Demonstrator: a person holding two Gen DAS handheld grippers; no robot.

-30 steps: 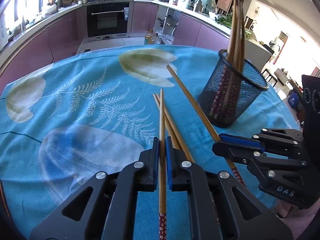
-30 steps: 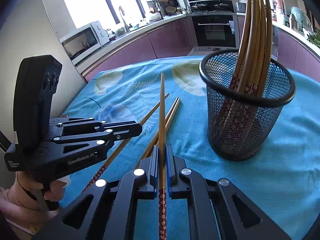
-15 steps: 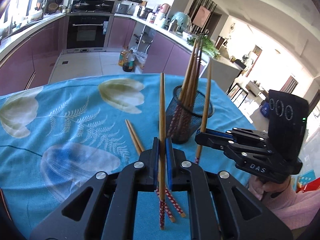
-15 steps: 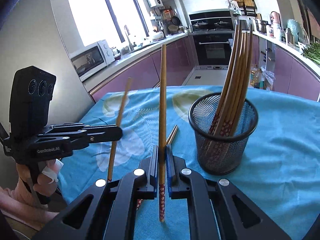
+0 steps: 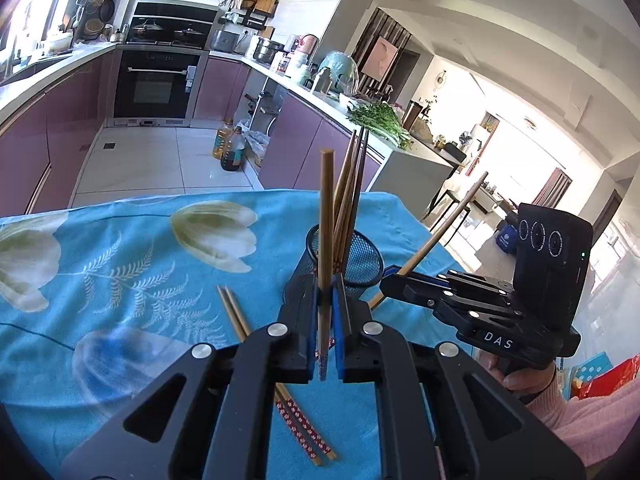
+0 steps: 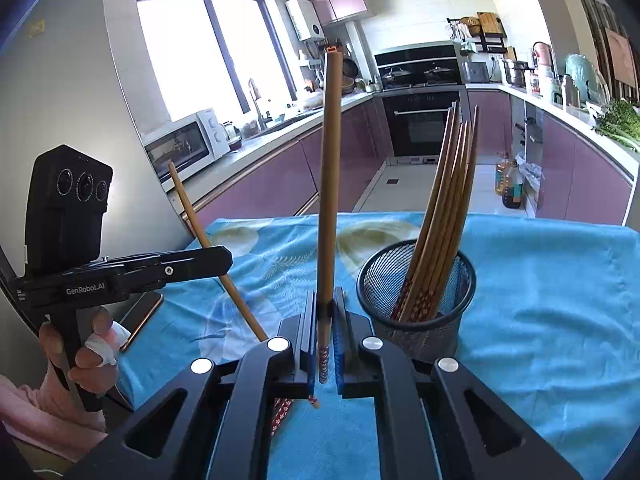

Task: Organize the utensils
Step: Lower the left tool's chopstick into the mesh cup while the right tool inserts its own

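Observation:
My left gripper (image 5: 326,294) is shut on a wooden chopstick (image 5: 326,216) that stands nearly upright, patterned end down, just in front of the black mesh cup (image 5: 362,258). Several chopsticks (image 6: 444,208) stand in that cup (image 6: 416,296). My right gripper (image 6: 325,306) is shut on a second chopstick (image 6: 330,176), also upright, left of the cup. In the left wrist view the right gripper (image 5: 387,280) holds its chopstick (image 5: 440,232) slanting to the right of the cup. In the right wrist view the left gripper (image 6: 226,258) holds its chopstick (image 6: 200,228) slanting. Two more chopsticks (image 5: 256,344) lie on the blue cloth (image 5: 120,260).
The table's far edge (image 6: 440,216) drops to the kitchen floor, with purple cabinets and an oven beyond. A phone (image 6: 140,320) lies near the cloth's left edge. A person's hands and pink sleeves (image 5: 580,424) hold both grippers from the near side.
Both grippers have risen off the cloth with their chopsticks and tipped them upright. The cup now sits lower and smaller in both views. Two chopsticks stay on the cloth.

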